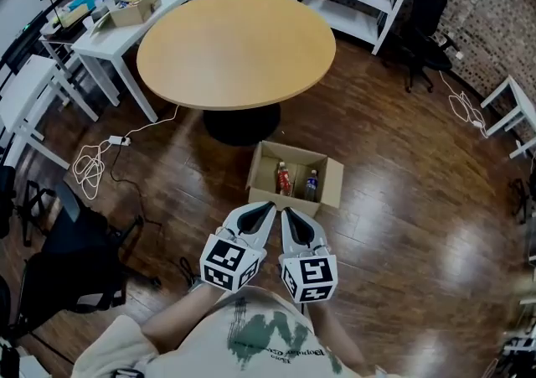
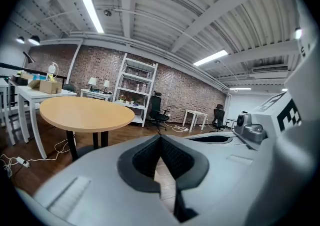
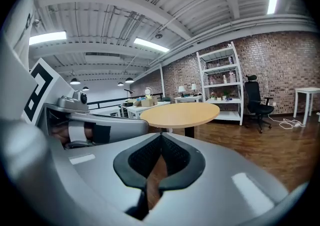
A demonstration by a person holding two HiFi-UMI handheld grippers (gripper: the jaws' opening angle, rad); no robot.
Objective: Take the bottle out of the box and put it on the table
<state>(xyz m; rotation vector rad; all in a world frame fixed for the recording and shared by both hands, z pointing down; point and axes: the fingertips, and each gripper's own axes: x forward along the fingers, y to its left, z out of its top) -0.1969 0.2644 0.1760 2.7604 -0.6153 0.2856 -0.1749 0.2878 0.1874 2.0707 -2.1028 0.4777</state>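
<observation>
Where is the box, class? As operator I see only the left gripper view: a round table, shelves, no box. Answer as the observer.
Observer: In the head view the box sits open on the floor, in front of the table.
Operator: What is inside?
Observer: Two bottles, one with a red label and one with a blue label.
Operator: Is the right gripper ready to grasp?
Observer: No. The right gripper is shut and empty, beside the left gripper, just short of the box.

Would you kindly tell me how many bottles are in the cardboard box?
2, both in the box: a red-labelled bottle near the middle, a blue-labelled bottle right of it. The walls may hide more.
</observation>
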